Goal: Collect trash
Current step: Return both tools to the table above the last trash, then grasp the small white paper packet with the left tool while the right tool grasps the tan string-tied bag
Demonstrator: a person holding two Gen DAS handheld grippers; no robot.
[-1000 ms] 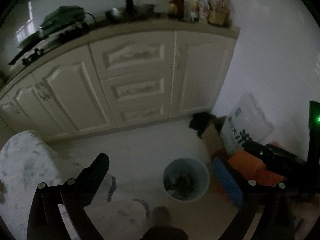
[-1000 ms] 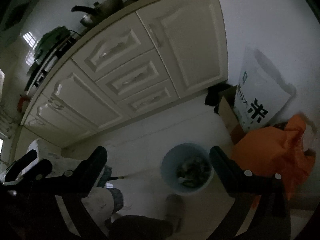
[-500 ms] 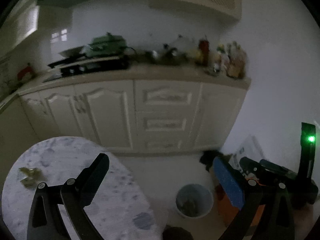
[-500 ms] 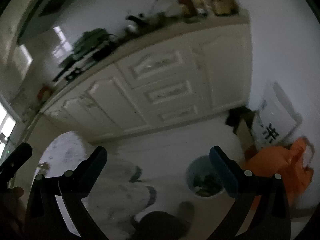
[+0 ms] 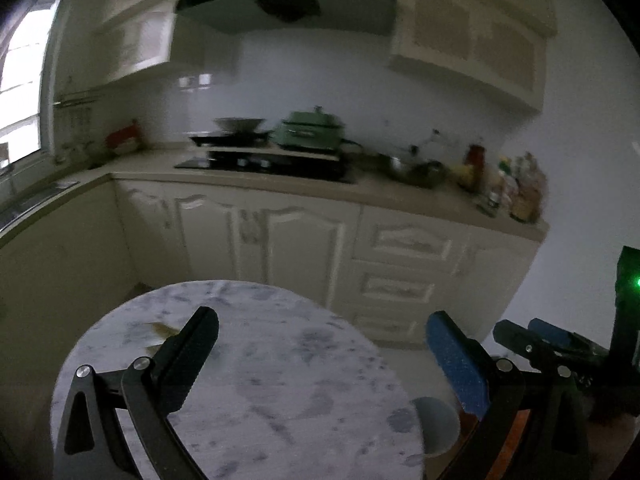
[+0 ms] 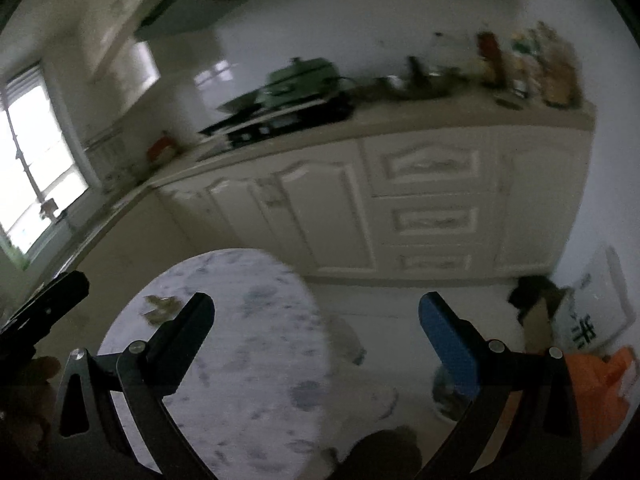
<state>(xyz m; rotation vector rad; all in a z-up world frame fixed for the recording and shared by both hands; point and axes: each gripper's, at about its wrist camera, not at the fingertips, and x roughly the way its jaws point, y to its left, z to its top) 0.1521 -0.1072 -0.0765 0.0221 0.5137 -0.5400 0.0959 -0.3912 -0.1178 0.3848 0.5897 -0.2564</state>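
Both tools, left [image 5: 320,344] and right [image 6: 316,322], spread empty over worktop [image 5: 280,380]; next: reach scraps [image 6: 160,307], grab, bin [image 5: 436,426] them.

The right hand-held gripper [image 6: 316,316], jaws wide apart, hangs over a marble table [image 6: 256,360] bearing scraps [image 6: 160,307].

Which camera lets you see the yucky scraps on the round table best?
The right wrist view shows the scraps best: a small brownish heap lies in the open on the marble table, beside the right gripper. In the left wrist view the scraps are partly hidden behind a finger of the open left gripper.
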